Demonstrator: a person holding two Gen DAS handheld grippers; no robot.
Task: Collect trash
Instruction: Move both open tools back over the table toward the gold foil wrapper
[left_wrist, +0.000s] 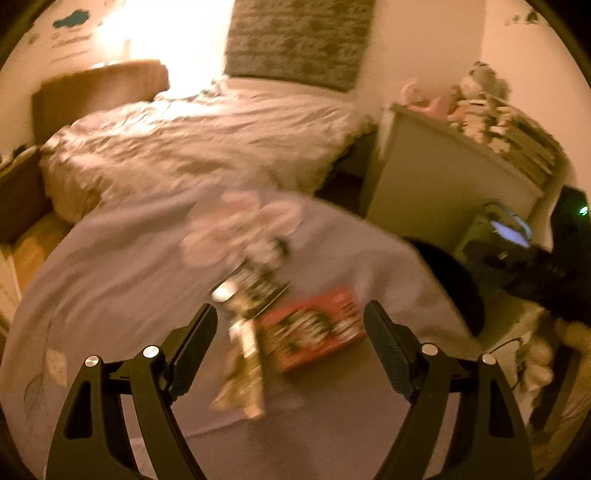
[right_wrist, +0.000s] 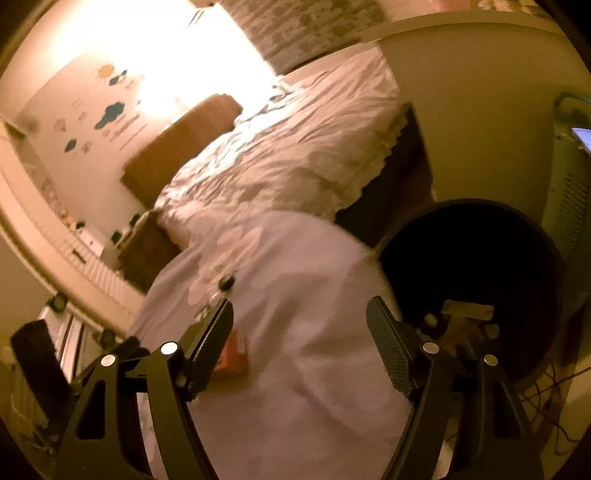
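In the left wrist view, trash lies on a lilac bedspread (left_wrist: 129, 266): a red printed box (left_wrist: 314, 328), a dark patterned wrapper (left_wrist: 258, 288), a crumpled yellowish wrapper (left_wrist: 245, 369) and crumpled white tissues (left_wrist: 240, 229). My left gripper (left_wrist: 291, 325) is open and empty, hovering just above the wrappers and box. The view is blurred. In the right wrist view my right gripper (right_wrist: 300, 321) is open and empty over the bedspread (right_wrist: 295, 332). A round black bin (right_wrist: 476, 280) stands right of it with some trash (right_wrist: 467, 312) inside. The red box (right_wrist: 232, 354) peeks out beside the left finger.
A second bed with a rumpled white duvet (left_wrist: 207, 140) lies beyond, with a brown headboard (left_wrist: 99, 92). A grey cabinet (left_wrist: 443, 173) topped with soft toys stands at the right. The black bin (left_wrist: 454, 284) sits by the bed's right edge. Cables (right_wrist: 546, 398) lie on the floor.
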